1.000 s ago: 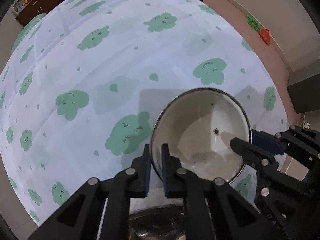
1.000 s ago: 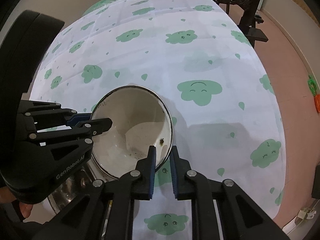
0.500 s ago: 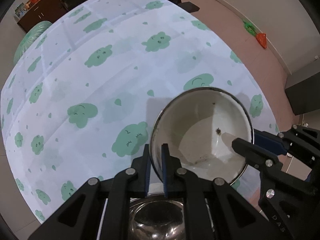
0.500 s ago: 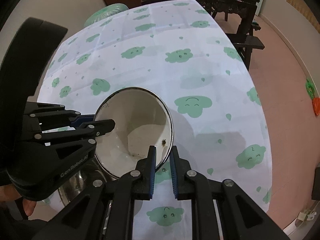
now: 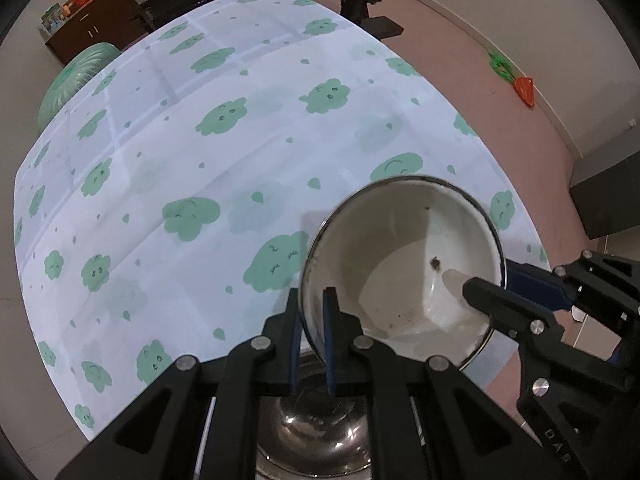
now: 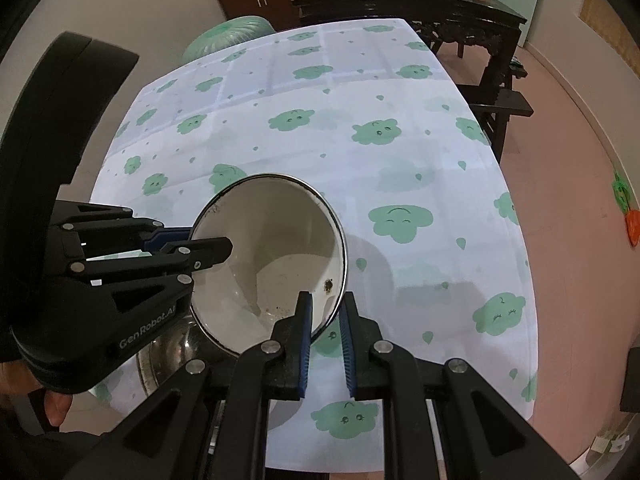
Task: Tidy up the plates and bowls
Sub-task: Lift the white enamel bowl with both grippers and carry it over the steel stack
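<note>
a white enamel bowl [image 5: 404, 268] with a thin dark rim hangs in the air over the worktop [image 5: 240, 160]. two tools hold it, one on each side.

the left tool [image 5: 313, 320] is pinched shut on the bowl's rim. one finger is inside the bowl and the other is outside, with the thin wall between them. in the left wrist view this rim edge is at the bowl's lower left.

the right tool [image 6: 325, 320] is pinched shut on the rim across from it, again with one finger inside and one outside. in the right wrist view it grips the bowl's lower right edge, close to a small dark chip [image 6: 329, 285] in the enamel.

the bowl is tipped, so its open side faces the cameras. there are little brown specks on its bottom.

under the bowl, near the close edge of the worktop, sits a shiny metal bowl [image 5: 316, 432]. the white bowl is up above it and not touching it.

the worktop has a white cloth with green smiling clouds.
</note>
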A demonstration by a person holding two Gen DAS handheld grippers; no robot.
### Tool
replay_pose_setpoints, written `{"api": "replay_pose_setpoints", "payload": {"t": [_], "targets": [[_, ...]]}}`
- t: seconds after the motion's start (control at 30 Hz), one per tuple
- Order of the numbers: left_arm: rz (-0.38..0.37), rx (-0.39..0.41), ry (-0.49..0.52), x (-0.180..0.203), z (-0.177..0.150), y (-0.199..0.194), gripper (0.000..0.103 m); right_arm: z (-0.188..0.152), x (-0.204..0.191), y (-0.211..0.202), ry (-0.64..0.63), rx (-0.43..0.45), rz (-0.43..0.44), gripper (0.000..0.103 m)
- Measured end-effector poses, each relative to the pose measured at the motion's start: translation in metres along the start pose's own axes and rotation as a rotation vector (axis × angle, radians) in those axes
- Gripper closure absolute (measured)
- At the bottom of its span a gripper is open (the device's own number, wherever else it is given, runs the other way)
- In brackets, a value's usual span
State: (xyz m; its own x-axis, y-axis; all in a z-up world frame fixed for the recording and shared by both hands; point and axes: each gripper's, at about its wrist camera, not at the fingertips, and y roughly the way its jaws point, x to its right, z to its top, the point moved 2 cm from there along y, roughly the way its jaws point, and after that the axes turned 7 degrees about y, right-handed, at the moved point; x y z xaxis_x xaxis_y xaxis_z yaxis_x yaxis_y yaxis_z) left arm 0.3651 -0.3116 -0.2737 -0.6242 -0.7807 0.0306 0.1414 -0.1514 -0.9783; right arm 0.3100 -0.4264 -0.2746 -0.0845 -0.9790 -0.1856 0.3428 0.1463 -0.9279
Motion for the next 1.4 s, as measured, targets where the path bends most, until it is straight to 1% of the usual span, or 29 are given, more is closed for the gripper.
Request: {"api": "replay_pose_setpoints", "payload": {"t": [0.5,0.8,1.4], "targets": [[0.013,0.003,-0.033,-0.017,-0.031,-0.015,0.096,-0.014,-0.032,-0.006,-0.048,-0.001,0.013,0.088],[0.020,-0.001,-0.035,-0.025,-0.050,-0.019,0.096,-0.026,-0.050,-0.009,-0.065,-0.005,0.014,0.088],[0.018,-0.011,-0.020,-0.026,-0.083,-0.023,0.096,-0.055,-0.071,-0.010,-0.064,-0.023,0.007,0.087]]}}
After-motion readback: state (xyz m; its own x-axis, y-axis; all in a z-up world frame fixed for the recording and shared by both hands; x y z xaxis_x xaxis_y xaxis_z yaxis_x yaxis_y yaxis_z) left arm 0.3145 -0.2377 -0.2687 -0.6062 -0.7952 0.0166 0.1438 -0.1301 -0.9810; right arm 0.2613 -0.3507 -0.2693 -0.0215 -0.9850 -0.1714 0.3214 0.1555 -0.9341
